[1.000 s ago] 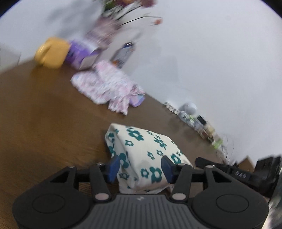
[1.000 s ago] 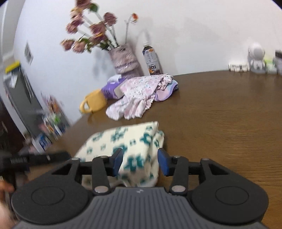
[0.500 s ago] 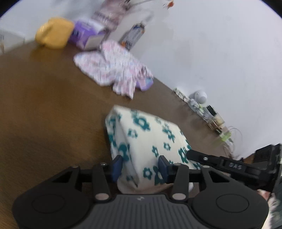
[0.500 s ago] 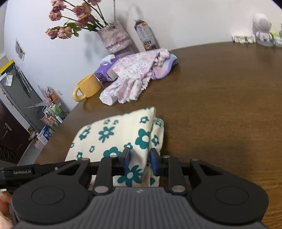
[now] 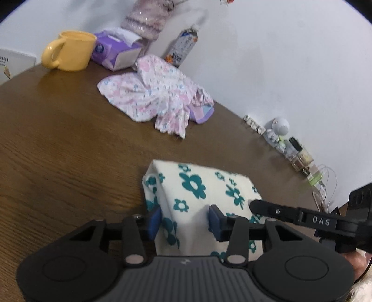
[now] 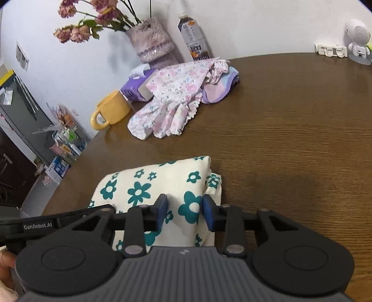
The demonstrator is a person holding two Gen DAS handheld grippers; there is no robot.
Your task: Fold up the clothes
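One folded cream garment with teal flowers [image 5: 197,185] lies on the brown wooden table [image 5: 58,151], low and centre in both views. The left gripper [image 5: 184,220] has this cloth between its blue pads, jaws moderately apart; whether the pads press on the fabric I cannot tell. The right gripper [image 6: 184,210] straddles the garment's near right edge, its jaws opening, cloth lying between them with small gaps at each pad.

Counted further back: one crumpled pink floral garment [image 5: 153,97] with one lilac piece [image 5: 202,113] tucked under its right end, one yellow mug [image 5: 69,53], one purple tissue box [image 5: 114,53], one drink bottle [image 5: 183,48], one fuzzy pink vase [image 6: 151,44] and one small white robot figurine [image 5: 279,127].

Only the right wrist view shows the dried pink flowers [image 6: 88,21] in the vase, upper left, and a dark fridge [image 6: 18,111] and cluttered shelf at the left edge. Only the left wrist view shows the row of small bottles [image 5: 300,158] and white cables along the wall at right
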